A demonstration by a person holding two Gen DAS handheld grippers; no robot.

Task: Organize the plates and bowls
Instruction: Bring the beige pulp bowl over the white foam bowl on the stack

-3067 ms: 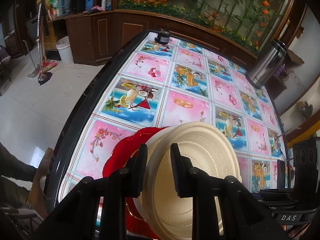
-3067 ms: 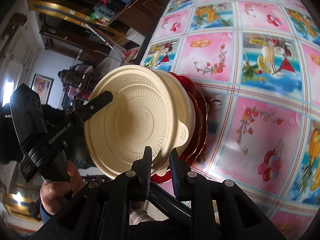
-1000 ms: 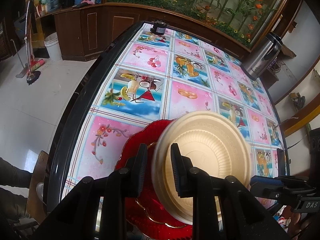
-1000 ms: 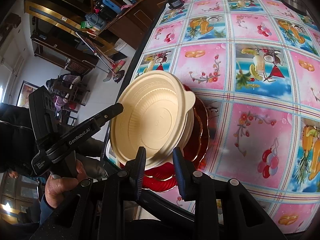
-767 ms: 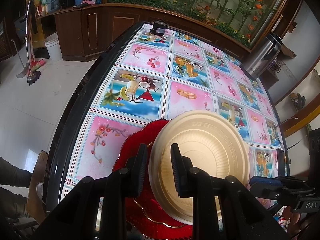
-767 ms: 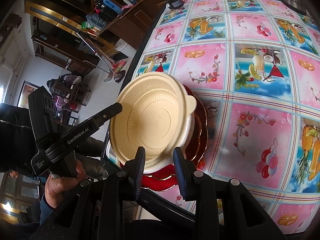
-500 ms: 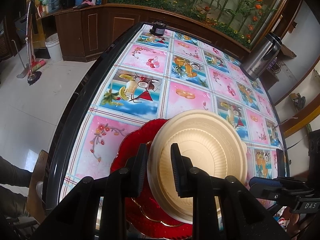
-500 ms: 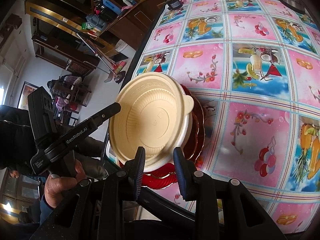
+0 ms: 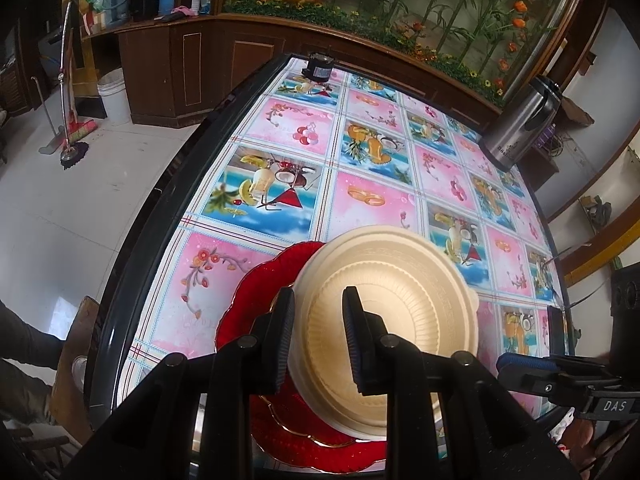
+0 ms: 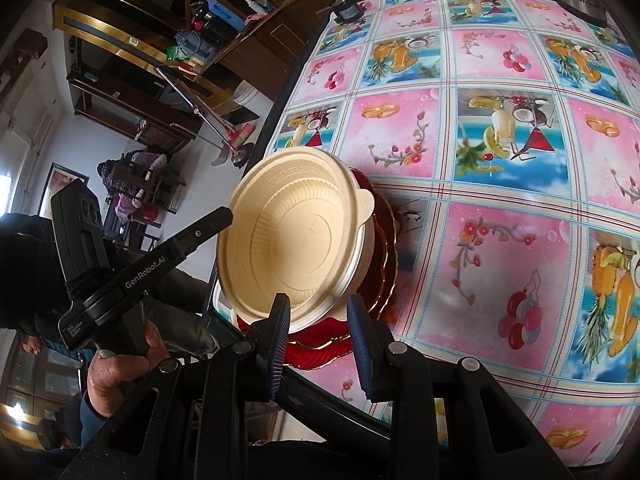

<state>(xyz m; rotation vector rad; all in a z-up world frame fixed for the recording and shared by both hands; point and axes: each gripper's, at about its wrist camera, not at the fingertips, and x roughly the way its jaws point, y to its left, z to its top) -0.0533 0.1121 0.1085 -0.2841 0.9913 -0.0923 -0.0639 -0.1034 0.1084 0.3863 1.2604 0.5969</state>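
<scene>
A stack of cream plastic bowls point(image 9: 400, 300) rests nested on red scalloped plates point(image 9: 256, 292) near the table's front left corner. My left gripper point(image 9: 316, 340) is shut on the stack's near rim, one finger outside the wall and one inside. In the right wrist view the same cream bowls point(image 10: 296, 232) stand over the red plates point(image 10: 384, 248). My right gripper point(image 10: 318, 336) is shut on their rim from the opposite side. The left gripper point(image 10: 192, 236) reaches the far rim there, held by a hand point(image 10: 120, 368).
The table point(image 9: 360, 200) carries a pink and blue fruit-print cloth and has a dark raised edge point(image 9: 160, 208) on the left. A steel thermos point(image 9: 520, 124) stands at the far right and a small black device point(image 9: 320, 68) at the far end.
The cream bowls, earlier held tilted, now sit more level on the red plates. Over the last second both grippers and the stack have barely moved.
</scene>
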